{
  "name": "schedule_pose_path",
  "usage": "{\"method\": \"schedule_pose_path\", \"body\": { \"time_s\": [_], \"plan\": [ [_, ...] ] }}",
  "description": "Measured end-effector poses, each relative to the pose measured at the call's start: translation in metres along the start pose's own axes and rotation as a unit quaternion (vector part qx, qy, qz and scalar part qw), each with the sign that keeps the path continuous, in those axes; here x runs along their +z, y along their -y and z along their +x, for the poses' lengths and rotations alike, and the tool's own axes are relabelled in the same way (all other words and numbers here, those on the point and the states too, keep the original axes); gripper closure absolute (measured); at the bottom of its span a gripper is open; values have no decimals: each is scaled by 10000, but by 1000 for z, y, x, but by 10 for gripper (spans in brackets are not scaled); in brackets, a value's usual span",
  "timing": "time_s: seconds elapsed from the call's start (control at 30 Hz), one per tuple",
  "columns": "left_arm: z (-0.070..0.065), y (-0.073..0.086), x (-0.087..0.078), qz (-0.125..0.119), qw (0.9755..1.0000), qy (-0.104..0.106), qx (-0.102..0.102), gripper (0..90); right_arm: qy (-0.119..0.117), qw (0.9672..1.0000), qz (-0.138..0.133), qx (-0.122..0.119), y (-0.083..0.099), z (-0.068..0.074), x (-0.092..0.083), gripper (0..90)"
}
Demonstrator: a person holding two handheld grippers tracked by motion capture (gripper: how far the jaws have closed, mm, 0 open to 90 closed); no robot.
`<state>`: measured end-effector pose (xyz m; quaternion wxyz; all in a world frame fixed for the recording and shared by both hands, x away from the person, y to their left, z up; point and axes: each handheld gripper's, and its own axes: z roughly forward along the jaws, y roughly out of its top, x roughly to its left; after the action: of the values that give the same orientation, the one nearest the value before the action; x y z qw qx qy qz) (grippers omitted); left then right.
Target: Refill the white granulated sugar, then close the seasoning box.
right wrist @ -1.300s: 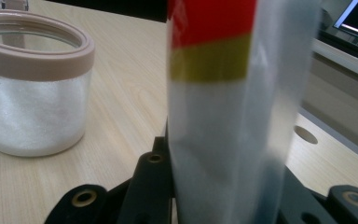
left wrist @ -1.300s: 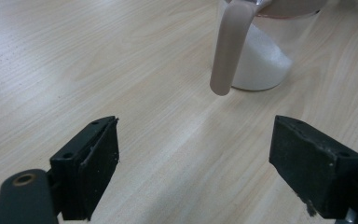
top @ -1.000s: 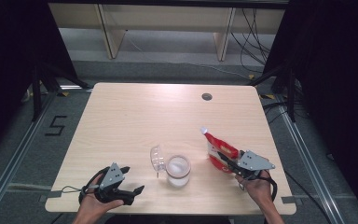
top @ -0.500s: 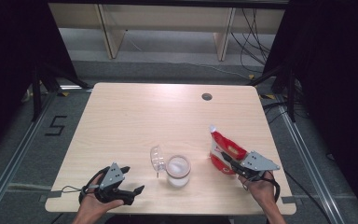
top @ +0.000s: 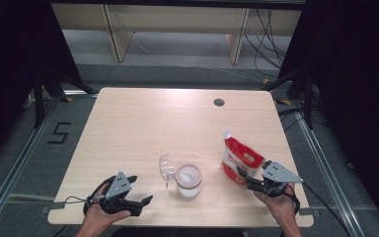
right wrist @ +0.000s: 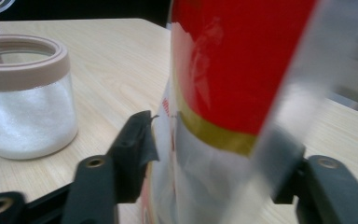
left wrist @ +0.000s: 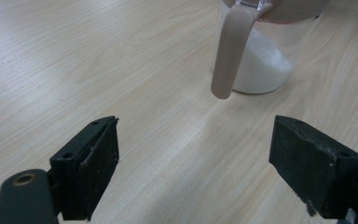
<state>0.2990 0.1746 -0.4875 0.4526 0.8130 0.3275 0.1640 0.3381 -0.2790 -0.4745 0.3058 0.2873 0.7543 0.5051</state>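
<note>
At the near edge of the bench (top: pixel 128 128), the left hand-held gripper (top: pixel 139 193) rests low over the wood with its jaws spread wide and nothing between them; in the left gripper view only bare wood grain lies between the two black pads. Across the near edge, the right hand-held gripper (top: pixel 243 174) sits at the foot of the pouch (top: pixel 241 159). Its jaws have just been opening, and the pouch stands between them: in the right gripper view the left pad stands just off the pouch's side with a sliver of gap, while the right pad is hidden behind the blurred clear edge of the pouch, so no squeeze on it shows.

The pouch stands upright near the right edge of the bench, red above, with a yellow band and a white lower panel (there is printing on it, red on white, too small and blurred to read). Its top corner points up and away.

Between the two grippers, a little farther in, is the jar (top: pixel 188 180), clear glass with a beige collar, part-filled with white grains. Its clear lid (top: pixel 166 167) is swung open to the left, tilted up on a beige hinge strap.

Far off, near the back edge, a dark round hole (top: pixel 219 102) sits in the bench. On the floor to the left, a black "5" (top: pixel 59 133) is marked.
</note>
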Motion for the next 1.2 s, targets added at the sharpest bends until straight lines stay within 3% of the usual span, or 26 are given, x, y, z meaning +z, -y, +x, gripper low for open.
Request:
{"method": "schedule_pose_path", "body": {
  "time_s": [0.13,0.17,0.23,0.27,0.3,0.4,0.43,0.5,0.53,0.57,0.63,0.67,0.77,0.87,0.9,0.93,1.0,1.03,1.1,1.17,1.2],
  "plan": [
    [0,0,0,52,10000,-25,35,155,116,9999,92,89,0,5,-11,393],
    [0,-1,0,52,10000,-15,17,155,237,9995,166,95,2,7,-19,380],
    [1,-1,1,28,10000,14,58,155,217,9990,286,249,4,10,-24,378],
    [0,-1,1,59,10000,8,46,155,246,9992,274,166,5,9,-26,378],
    [0,-1,2,35,10000,28,29,155,244,9987,316,310,6,11,-28,378],
    [1,-2,1,103,9999,21,111,155,289,9987,307,269,9,10,-29,377],
    [0,-3,2,57,10000,6,50,155,209,9966,543,586,11,13,-34,358],
    [-1,-3,4,45,10000,45,9,154,269,9969,542,496,12,13,-35,348],
    [1,-3,3,102,9999,52,87,155,295,9973,547,379,13,12,-37,348],
    [1,-3,4,84,9999,45,123,154,265,9963,615,543,13,15,-38,345],
    [2,-4,3,151,9997,13,197,155,278,9961,648,527,13,15,-42,337],
    [0,-3,5,75,10000,28,34,155,276,9956,637,634,14,18,-44,337],
    [0,-3,6,67,10000,24,8,154,270,9947,698,709,16,20,-50,324],
    [-1,-3,5,68,10000,29,10,155,233,9945,750,694,18,21,-52,321],
    [1,-3,4,151,9998,-12,117,154,299,9952,723,583,18,21,-53,320],
    [2,-3,3,183,9997,-11,145,155,239,9939,807,709,18,23,-54,319],
    [2,-3,4,134,9999,-3,109,155,232,9950,800,545,19,24,-53,312],
    [2,-3,4,167,9998,-6,144,155,181,9935,868,716,19,26,-53,313],
    [0,-3,5,24,10000,45,-1,154,204,9933,912,674,20,28,-53,313],
    [0,-3,5,34,10000,23,12,155,225,9921,993,730,19,29,-54,312],
    [1,-3,4,95,9999,-6,62,155,239,9930,957,649,20,28,-53,312]
  ]
}}
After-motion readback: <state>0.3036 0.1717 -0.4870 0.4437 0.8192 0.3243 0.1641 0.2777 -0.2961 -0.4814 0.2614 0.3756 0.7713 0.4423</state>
